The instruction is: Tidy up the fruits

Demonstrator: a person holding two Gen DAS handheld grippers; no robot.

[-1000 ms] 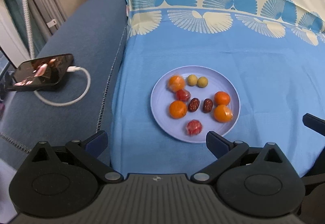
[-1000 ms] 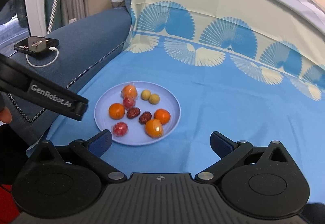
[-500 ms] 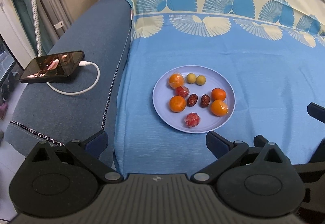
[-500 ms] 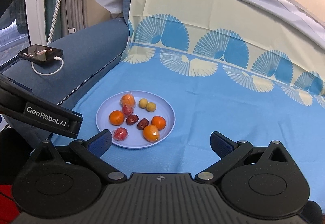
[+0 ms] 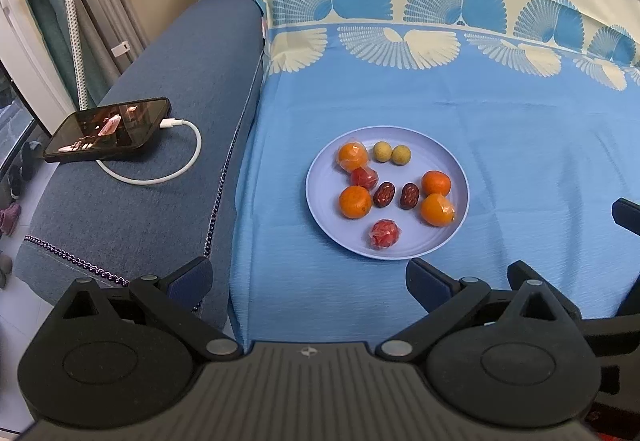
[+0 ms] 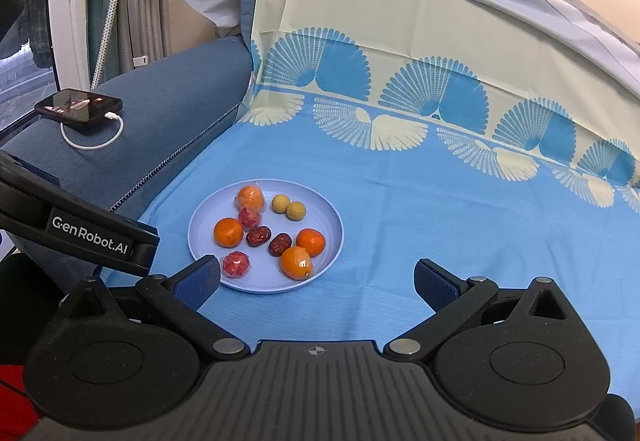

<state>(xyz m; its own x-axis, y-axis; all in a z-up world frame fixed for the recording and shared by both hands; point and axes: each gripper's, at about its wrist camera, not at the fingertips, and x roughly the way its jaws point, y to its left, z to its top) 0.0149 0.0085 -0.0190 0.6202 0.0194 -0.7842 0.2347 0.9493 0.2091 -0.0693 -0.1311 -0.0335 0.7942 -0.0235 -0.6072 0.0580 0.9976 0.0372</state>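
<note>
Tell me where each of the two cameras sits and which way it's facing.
Left wrist: rides on the left gripper, looks forward and down at the plate of fruit; its own open fingers show, plus right gripper parts at the right edge.
Right wrist: rides on the right gripper, looks at the plate from further right; its open fingers and the left gripper show.
Shared: plate, blue cloth, phone.

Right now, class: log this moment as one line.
left tongs: open, empty | right tongs: open, empty | plate: fruits untouched | phase: pre-grasp
</note>
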